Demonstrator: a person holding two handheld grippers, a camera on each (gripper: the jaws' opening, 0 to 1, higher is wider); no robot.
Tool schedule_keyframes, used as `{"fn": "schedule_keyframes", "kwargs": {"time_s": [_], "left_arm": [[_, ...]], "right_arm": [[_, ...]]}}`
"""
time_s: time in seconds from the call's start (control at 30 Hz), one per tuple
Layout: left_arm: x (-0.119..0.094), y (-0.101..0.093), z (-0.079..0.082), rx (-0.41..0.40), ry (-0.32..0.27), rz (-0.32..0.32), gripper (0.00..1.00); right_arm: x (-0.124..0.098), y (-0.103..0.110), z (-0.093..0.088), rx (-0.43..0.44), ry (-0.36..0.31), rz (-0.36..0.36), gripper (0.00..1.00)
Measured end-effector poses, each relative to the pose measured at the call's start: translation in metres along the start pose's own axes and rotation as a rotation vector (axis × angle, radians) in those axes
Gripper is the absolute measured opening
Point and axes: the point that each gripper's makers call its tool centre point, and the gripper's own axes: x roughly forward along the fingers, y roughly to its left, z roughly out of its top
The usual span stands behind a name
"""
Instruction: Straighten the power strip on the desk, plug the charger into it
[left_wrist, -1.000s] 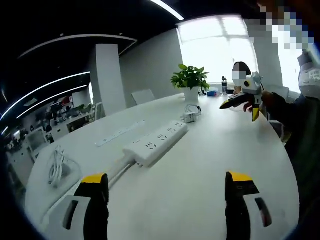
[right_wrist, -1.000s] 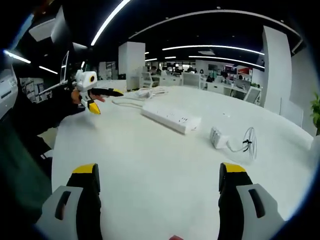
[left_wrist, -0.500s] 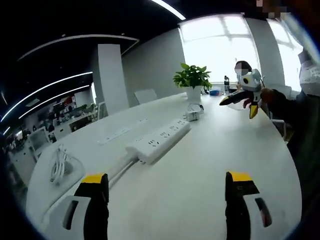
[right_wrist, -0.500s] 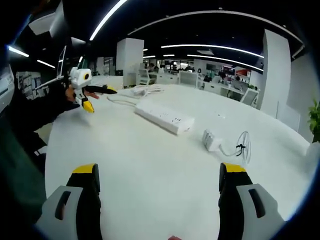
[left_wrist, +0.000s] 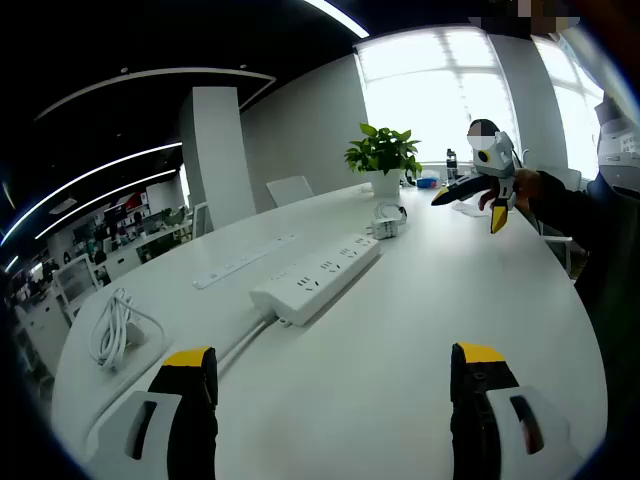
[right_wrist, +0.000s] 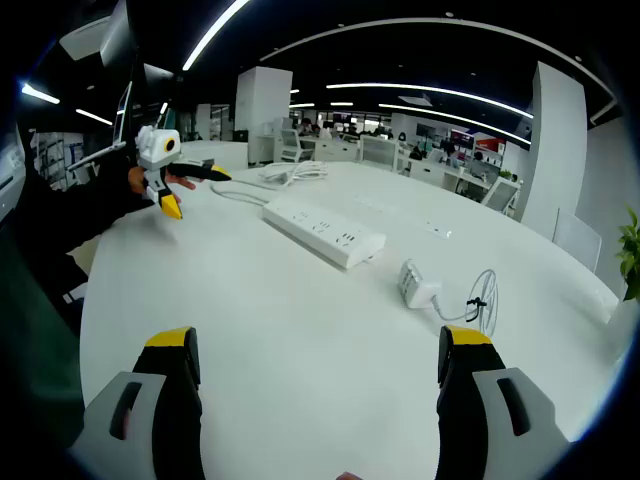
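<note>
On the desk (right_wrist: 250, 330), charger (right_wrist: 415, 284) lies beyond right tool (right_wrist: 315, 375).

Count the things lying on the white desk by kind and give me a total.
Power strip: 1
Charger with its coiled cable: 1
Bundled white cable: 1
Flat strip panel in the desk: 1
Potted plant: 1
Total: 5

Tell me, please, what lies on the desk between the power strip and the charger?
Nothing: in the right gripper view, bare desk separates the power strip from the charger.
</note>
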Motion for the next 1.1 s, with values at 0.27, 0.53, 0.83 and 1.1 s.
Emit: {"fn": "schedule_keyframes", "kwargs": {"time_s": [0.27,0.53,0.83,1.1], "left_arm": [[0.0,-0.002,-0.003,0.0,0.002,-0.005,1.0],[0.0,-0.003,-0.003,-0.003,0.0,-0.007,1.0],[-0.002,-0.002,-0.004,-0.003,0.005,-0.001,1.0],[-0.002,0.0,-0.006,-0.006,0.008,0.004,1.0]], "right_arm": [[0.003,-0.007,0.004,-0.021,0.017,0.002,1.0],[0.007,-0.017,0.006,-0.043,0.039,0.005,1.0],[0.011,-0.025,0.003,-0.059,0.069,0.005,1.0],[0.014,-0.031,0.005,-0.081,0.089,0.011,0.99]]}}
